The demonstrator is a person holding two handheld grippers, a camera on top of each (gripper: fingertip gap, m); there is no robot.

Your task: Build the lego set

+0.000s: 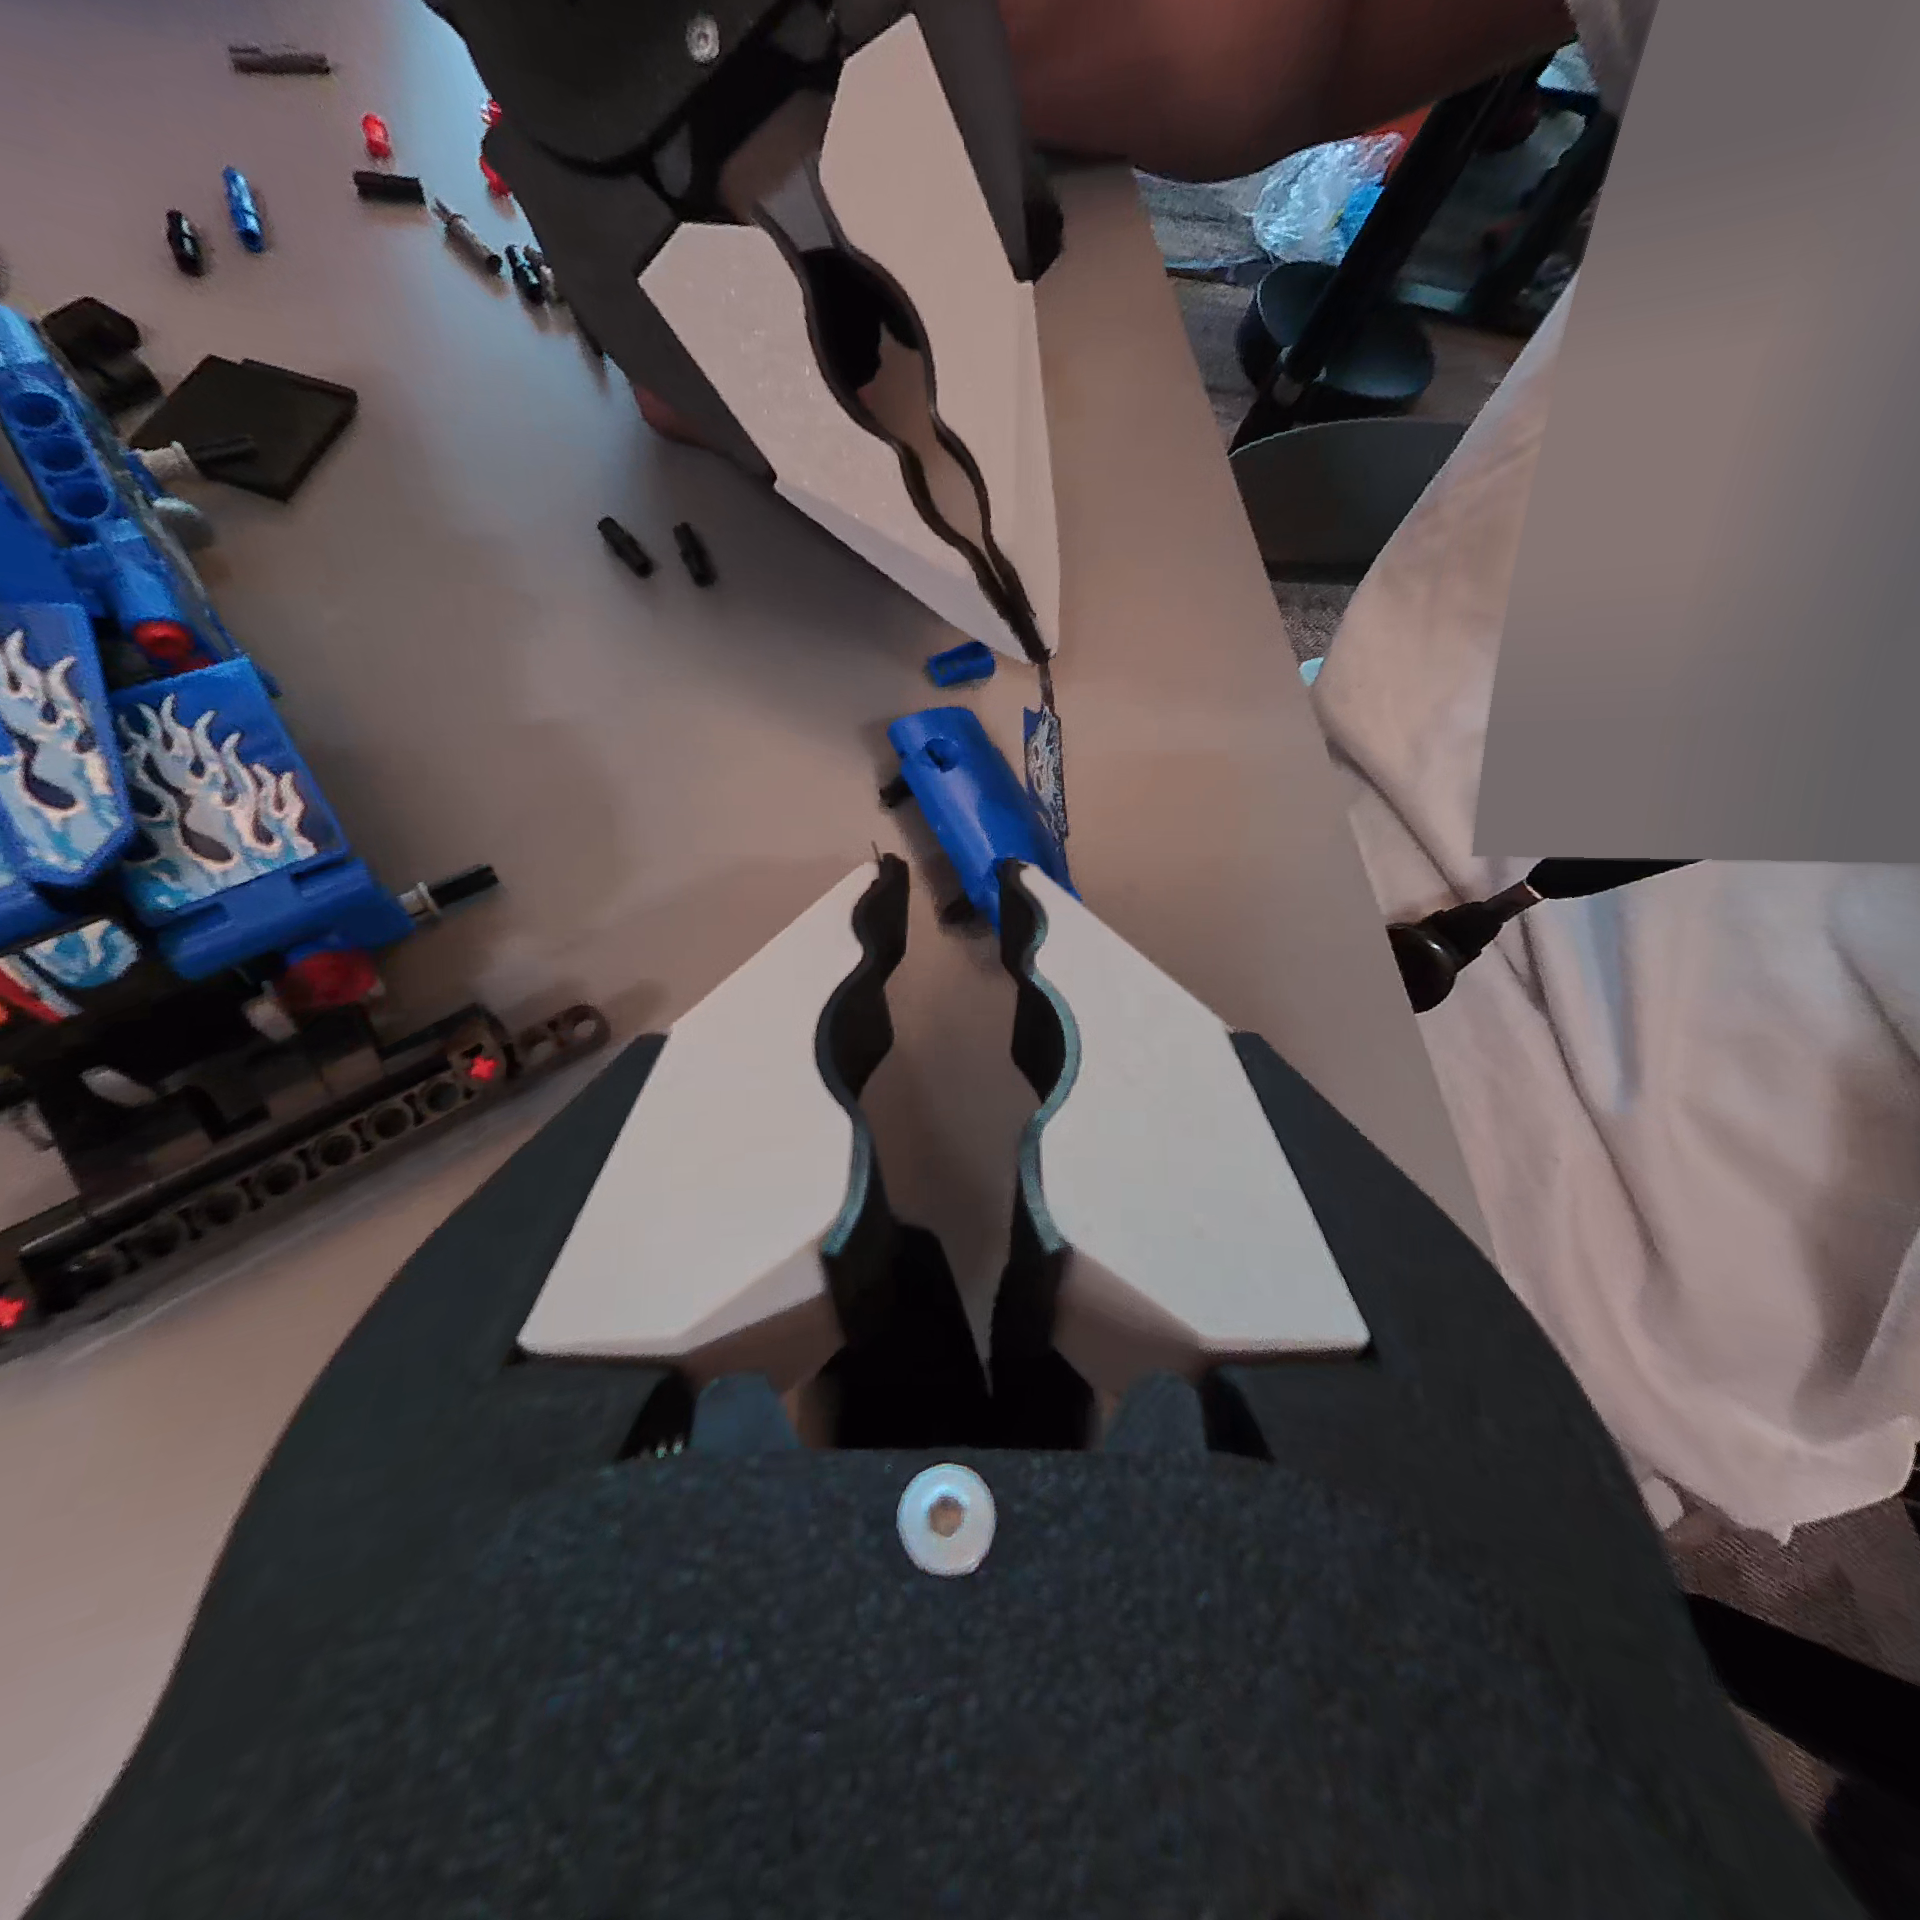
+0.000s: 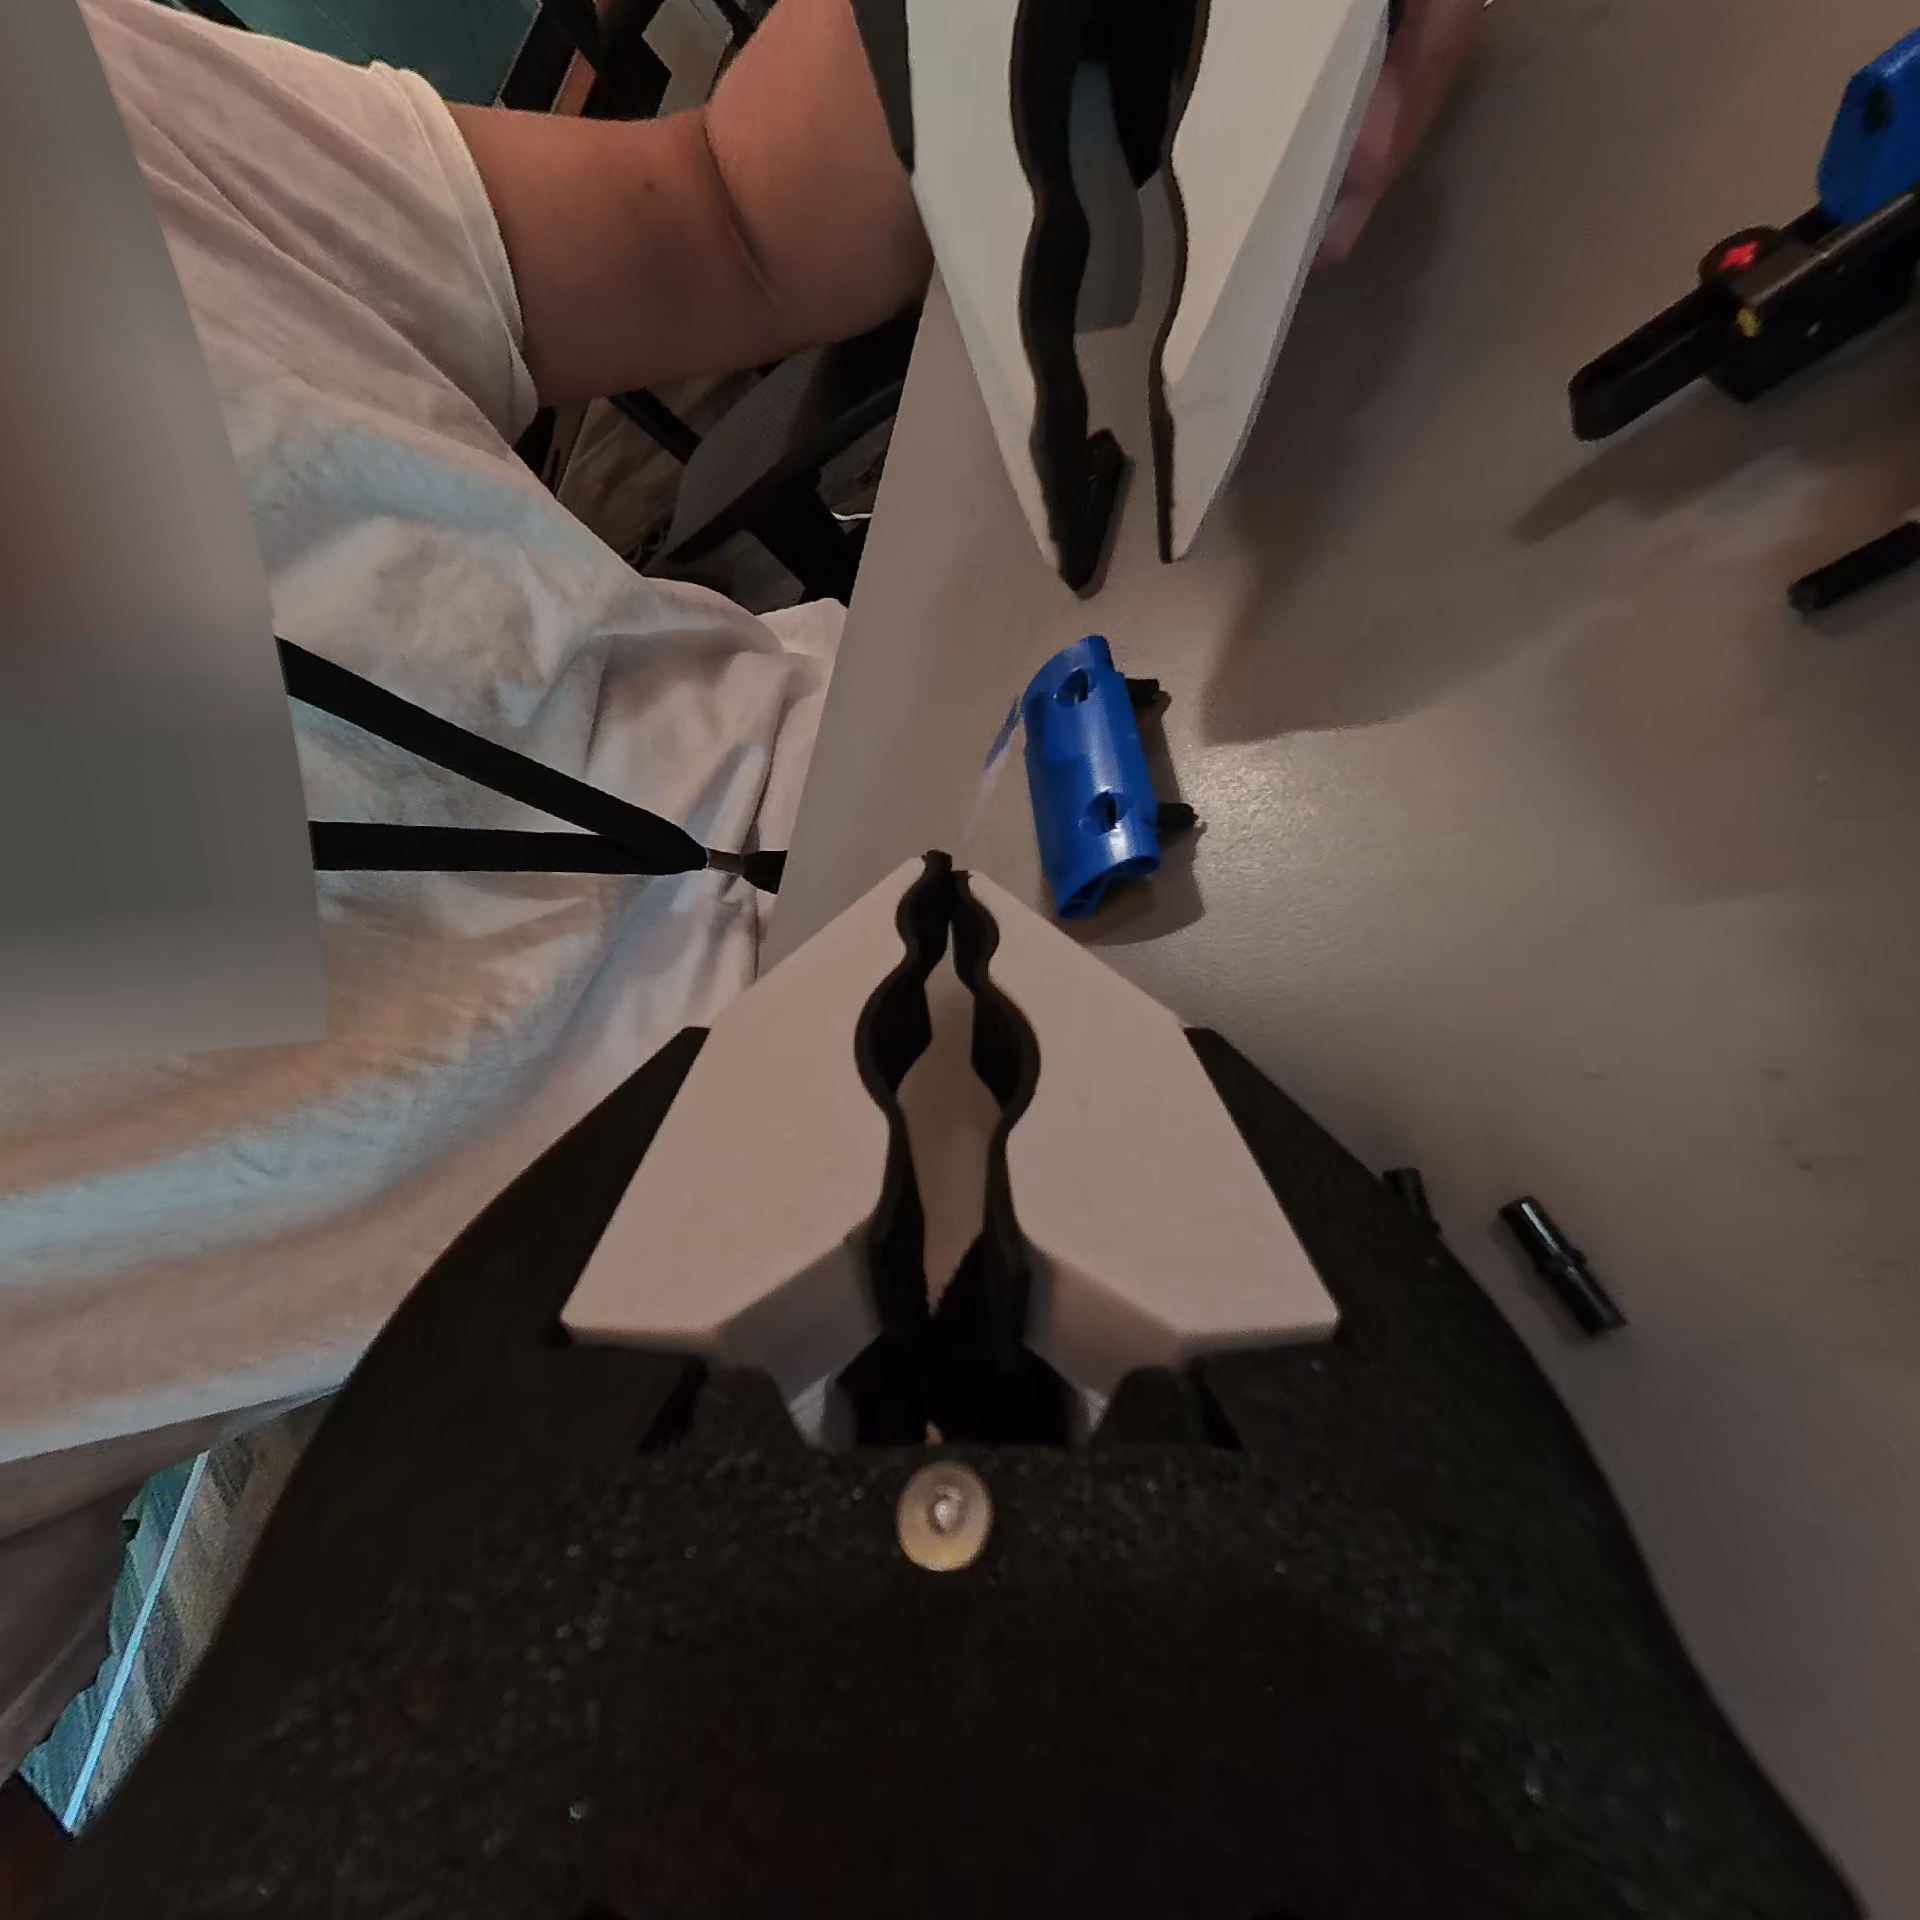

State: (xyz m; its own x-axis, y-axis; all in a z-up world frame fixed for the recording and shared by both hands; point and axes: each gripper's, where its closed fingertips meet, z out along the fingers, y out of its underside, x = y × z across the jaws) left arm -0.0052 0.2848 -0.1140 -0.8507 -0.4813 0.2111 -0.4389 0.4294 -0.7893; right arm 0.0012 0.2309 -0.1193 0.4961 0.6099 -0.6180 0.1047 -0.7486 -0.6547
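The left tongs [image 1: 945, 883] stand narrowly parted with nothing between them, tips poised just short of a small blue Technic panel piece [image 1: 971, 795] lying on the pale grey surface [image 1: 582, 727] near its edge. The right wrist view shows that same blue panel piece [image 2: 1091, 779] with two round holes in its side and two black pins poking out of the far edge, a pale sticker showing at its other side; no writing on it can be made out. The right tongs [image 2: 940, 864] are pinched together at the tips, gripping nothing, just beside the piece. From the left view, the right tongs [image 1: 1029, 639] point down at the piece from the far side.

To the left sits the half-built blue model [image 1: 187, 790], its panels decorated with white and pale blue flame stickers, resting on a long black holed beam [image 1: 312, 1153]. Farther off, loose black pins [image 1: 655, 549], a black flat tile [image 1: 249, 421], and small red and blue connectors [image 1: 242, 206] are scattered about.
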